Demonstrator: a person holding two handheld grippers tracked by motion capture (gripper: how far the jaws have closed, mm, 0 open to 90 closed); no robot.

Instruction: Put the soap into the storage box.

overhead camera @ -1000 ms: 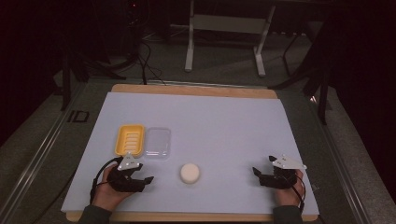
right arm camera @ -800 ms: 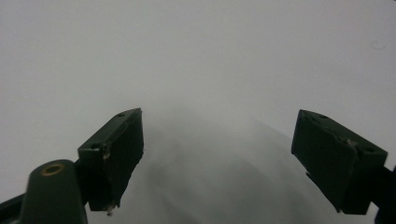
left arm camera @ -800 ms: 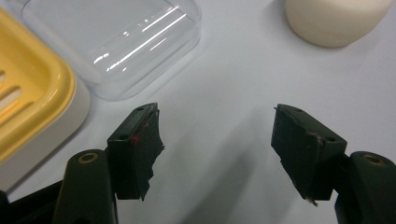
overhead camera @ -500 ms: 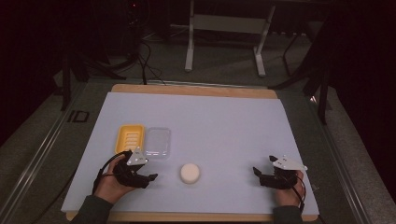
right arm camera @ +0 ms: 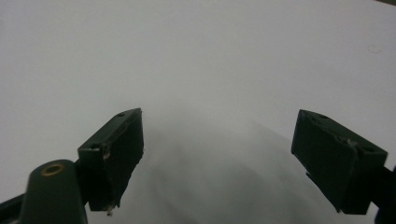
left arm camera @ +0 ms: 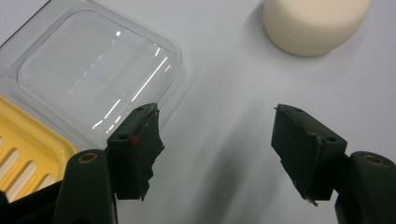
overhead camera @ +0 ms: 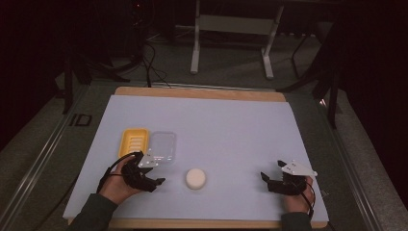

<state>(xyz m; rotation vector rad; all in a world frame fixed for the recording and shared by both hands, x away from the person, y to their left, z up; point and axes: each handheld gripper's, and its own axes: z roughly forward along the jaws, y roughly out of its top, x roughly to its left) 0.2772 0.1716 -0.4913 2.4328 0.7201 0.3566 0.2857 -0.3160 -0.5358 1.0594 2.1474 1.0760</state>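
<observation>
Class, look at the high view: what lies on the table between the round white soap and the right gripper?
Nothing: in the high view, the white sheet lies bare from the soap to the right gripper.

Dim lab: white-topped table (overhead camera: pixel 231 120), floor cables (overhead camera: pixel 149 57), metal stand (overhead camera: pixel 231 29).

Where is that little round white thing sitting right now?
In the high view the round white piece lies on the table's near middle, just right of the left gripper and below the clear lid.

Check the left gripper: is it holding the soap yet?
No, the left gripper is open and empty, and the soap lies apart on the table beyond its jaws.
</observation>
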